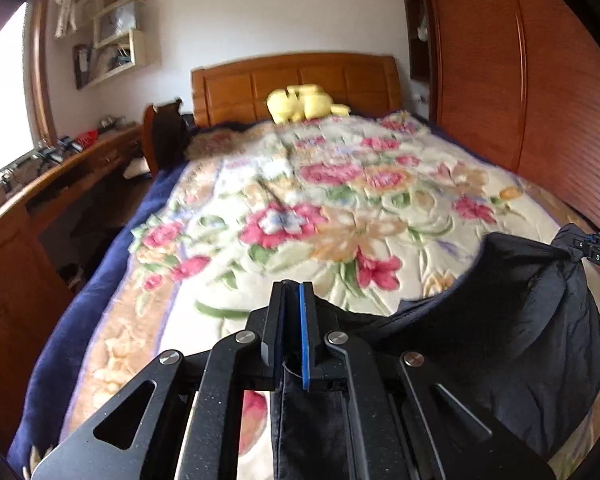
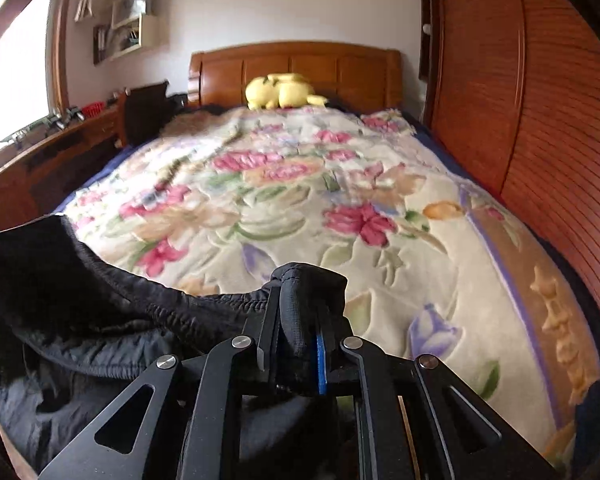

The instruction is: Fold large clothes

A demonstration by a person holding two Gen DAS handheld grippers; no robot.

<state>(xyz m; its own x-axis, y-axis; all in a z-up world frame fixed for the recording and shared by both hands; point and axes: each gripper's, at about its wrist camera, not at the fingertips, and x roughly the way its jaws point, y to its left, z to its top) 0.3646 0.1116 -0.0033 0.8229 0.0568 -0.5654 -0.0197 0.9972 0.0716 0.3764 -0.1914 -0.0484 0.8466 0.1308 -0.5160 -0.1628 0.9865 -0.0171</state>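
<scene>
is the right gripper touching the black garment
Touching. In the right wrist view, the right gripper has a bunched edge of the black garment pinched between its jaws, with fabric wrapping over their tips.

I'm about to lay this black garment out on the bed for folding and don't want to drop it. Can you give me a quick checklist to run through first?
1. Left gripper clamped on the black garment: ok, jaws shut with cloth pinched between them.
2. Right gripper clamped on the garment's edge: ok, fabric bunched between the fingers.
3. Garment spread between the grippers: not ok, it sags in a slack loop.
4. Landing area on the floral blanket: ok, bare in front of both grippers.
5. Yellow plush toy out of the way: ok, far off by the headboard.
6. Garment's lower part hanging free: cannot tell, hidden below the grippers.
</scene>
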